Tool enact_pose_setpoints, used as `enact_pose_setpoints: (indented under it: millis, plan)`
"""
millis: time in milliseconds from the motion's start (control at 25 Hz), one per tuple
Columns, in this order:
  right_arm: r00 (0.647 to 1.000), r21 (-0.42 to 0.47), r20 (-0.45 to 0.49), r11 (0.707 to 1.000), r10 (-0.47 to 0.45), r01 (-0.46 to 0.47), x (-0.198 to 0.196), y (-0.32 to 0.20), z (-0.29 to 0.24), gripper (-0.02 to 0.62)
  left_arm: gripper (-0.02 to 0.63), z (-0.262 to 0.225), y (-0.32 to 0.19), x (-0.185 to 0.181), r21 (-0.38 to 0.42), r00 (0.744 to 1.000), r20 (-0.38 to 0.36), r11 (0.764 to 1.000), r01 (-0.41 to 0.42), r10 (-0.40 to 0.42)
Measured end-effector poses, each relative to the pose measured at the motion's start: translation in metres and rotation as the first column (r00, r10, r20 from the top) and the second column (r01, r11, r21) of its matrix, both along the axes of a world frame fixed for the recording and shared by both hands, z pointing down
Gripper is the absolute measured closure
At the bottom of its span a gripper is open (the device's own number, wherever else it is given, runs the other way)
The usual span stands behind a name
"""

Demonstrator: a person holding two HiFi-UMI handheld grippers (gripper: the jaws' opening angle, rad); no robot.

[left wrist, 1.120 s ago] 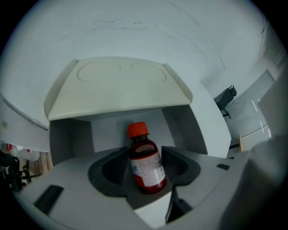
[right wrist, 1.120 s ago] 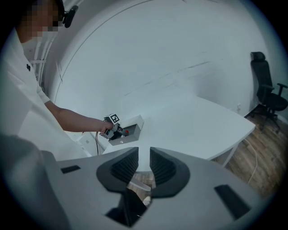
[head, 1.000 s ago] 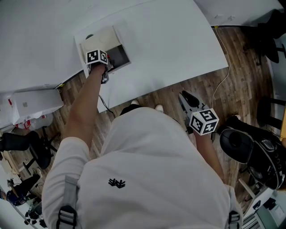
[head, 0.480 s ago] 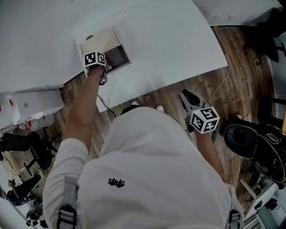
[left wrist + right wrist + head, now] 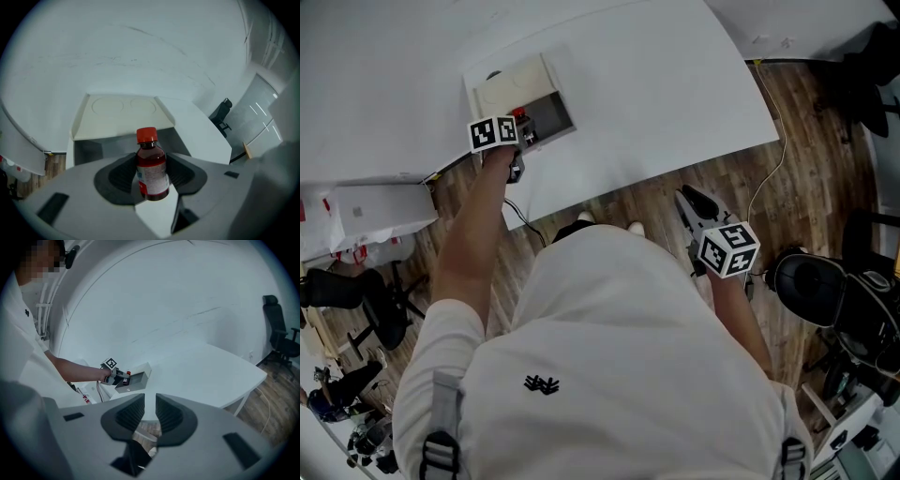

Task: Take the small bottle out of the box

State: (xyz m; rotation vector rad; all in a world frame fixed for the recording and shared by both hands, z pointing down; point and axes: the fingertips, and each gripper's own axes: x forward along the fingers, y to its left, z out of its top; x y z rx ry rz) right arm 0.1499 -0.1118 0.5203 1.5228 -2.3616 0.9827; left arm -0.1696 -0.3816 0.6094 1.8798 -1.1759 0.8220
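Left gripper view is showing left tongs (image 5: 152,177) clamping the small bottle (image 5: 151,161), probably needing upright lifting clear of the box (image 5: 123,110); right tongs (image 5: 150,414) idling ajar, empty.

The left gripper (image 5: 519,134) has pulled back a little toward the person, out from over the box (image 5: 511,80). Its jaws have squeezed in on the small bottle (image 5: 522,125), and the bottle's red cap shows more now.

No words or numbers can be read. The bottle (image 5: 151,164), just in front of the box (image 5: 122,112), bears a white label (image 5: 154,177) whose red and blue print is too small to read. The marker cube (image 5: 493,132) beside the box shows only black-and-white squares. The shirt (image 5: 581,328), well away from the box, has a wordless black emblem (image 5: 542,383).
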Motion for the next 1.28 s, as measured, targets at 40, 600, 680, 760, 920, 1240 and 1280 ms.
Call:
enact_pose_setpoints:
  millis: [40,600,680,760,920,1240,1280]
  plan:
    - [1.000,0.001,0.002,1.000,-0.004,0.004,0.000,0.001,0.000,0.522,0.398,-0.005,0.002,0.000,0.021,1.000,-0.008,1.000,0.000,0.000]
    - [0.996,0.029,-0.010,0.995,-0.090,0.091,0.003,0.021,-0.007,0.535,0.399,-0.064,0.059,0.013,0.205,0.998,-0.062,0.979,-0.003,0.016]
    - [0.995,0.030,-0.010,0.994,-0.103,0.103,0.005,0.026,-0.007,0.535,0.399,-0.073,0.070,0.018,0.224,0.997,-0.071,0.974,-0.004,0.020]
    - [0.994,0.032,-0.010,0.993,-0.112,0.112,0.007,0.032,-0.007,0.538,0.399,-0.083,0.082,0.022,0.245,0.997,-0.078,0.969,-0.007,0.027]
    - [0.991,0.028,-0.011,0.991,-0.131,0.131,0.006,0.041,-0.005,0.543,0.399,-0.098,0.106,0.026,0.290,0.995,-0.086,0.957,-0.016,0.043]
    - [0.988,0.030,-0.013,0.987,-0.155,0.155,0.003,0.048,-0.002,0.555,0.399,-0.123,0.153,0.040,0.341,0.987,-0.133,0.939,-0.039,0.090]
    - [0.987,0.033,-0.016,0.986,-0.161,0.161,0.002,0.049,-0.002,0.557,0.399,-0.125,0.158,0.043,0.345,0.985,-0.140,0.938,-0.043,0.097]
